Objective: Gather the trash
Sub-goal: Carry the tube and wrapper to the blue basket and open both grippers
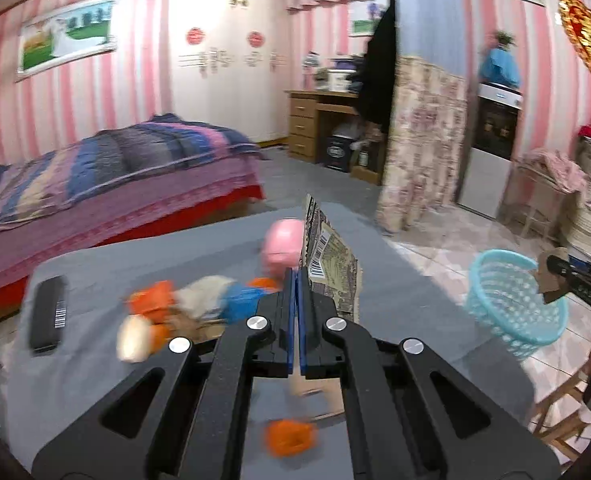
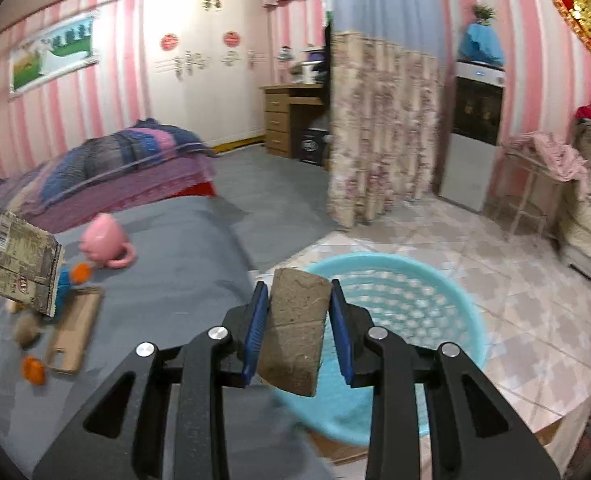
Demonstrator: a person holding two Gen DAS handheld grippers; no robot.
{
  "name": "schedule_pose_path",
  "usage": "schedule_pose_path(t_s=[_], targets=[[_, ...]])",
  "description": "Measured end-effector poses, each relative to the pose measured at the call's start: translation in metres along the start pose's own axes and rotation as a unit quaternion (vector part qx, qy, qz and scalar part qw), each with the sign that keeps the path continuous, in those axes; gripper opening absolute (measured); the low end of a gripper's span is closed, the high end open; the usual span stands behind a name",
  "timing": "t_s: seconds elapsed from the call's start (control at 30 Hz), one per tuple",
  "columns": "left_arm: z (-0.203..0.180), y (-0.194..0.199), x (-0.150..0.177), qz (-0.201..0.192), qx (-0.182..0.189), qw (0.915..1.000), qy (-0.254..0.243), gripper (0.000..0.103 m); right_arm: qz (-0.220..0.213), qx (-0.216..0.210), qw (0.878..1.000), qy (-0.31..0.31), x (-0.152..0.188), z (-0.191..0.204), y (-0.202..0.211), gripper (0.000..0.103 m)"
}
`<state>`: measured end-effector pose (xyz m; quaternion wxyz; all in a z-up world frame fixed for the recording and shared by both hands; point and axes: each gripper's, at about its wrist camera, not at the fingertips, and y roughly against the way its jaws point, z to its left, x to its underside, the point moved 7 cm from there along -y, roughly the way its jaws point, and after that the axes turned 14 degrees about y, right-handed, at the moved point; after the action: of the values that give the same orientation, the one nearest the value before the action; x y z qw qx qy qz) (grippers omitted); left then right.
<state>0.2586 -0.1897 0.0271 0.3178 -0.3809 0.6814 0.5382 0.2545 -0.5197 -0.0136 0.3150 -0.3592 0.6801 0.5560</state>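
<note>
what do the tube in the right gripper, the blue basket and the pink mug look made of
Tube: likely cardboard, with a matte, fibrous grey-brown surface and a spiral seam.
Blue basket: probably plastic, smooth with moulded lattice holes.
Pink mug: glossy highlights suggest glazed ceramic, though it could be plastic.

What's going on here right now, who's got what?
A person is clearing trash off a gray-covered table. The right hand-held gripper holds a cardboard tube above the light-blue basket on the floor. The left hand-held gripper is shut on a flattened printed carton. A pink mug, orange scraps and a cardboard piece remain.
</note>
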Motion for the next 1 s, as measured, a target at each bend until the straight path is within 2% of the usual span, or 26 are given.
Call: schedule_pose_path(t_s=[0.1,0.3,0.47,0.67,0.87,0.93,1.0], targets=[[-0.047,-0.017,0.010,0.011,0.028,0.9994,-0.016,0.000,0.013,0.039,0.999,0.001,0.010,-0.031,-0.010,0.031],[-0.136,-0.047,0.035,0.032,0.091,0.9946,-0.037,0.000,0.035,0.066,0.996,-0.050,0.039,-0.082,-0.025,0.031],[-0.196,-0.072,0.055,0.050,0.125,0.9892,-0.058,0.000,0.046,0.077,0.993,-0.076,0.052,-0.103,-0.033,0.031],[-0.237,-0.101,0.083,0.072,0.132,0.9845,-0.091,0.000,0.047,0.089,0.991,-0.090,0.059,-0.118,-0.033,0.031],[-0.244,-0.126,0.099,0.085,0.117,0.9836,-0.109,0.001,0.041,0.097,0.989,-0.106,0.064,-0.129,-0.031,0.031],[-0.244,-0.133,0.098,0.094,0.116,0.9831,-0.106,0.010,0.039,0.098,0.989,-0.106,0.063,-0.129,-0.033,0.031],[-0.242,-0.138,0.093,0.090,0.108,0.9848,-0.102,0.045,0.041,0.100,0.989,-0.100,0.063,-0.128,-0.034,0.031]])
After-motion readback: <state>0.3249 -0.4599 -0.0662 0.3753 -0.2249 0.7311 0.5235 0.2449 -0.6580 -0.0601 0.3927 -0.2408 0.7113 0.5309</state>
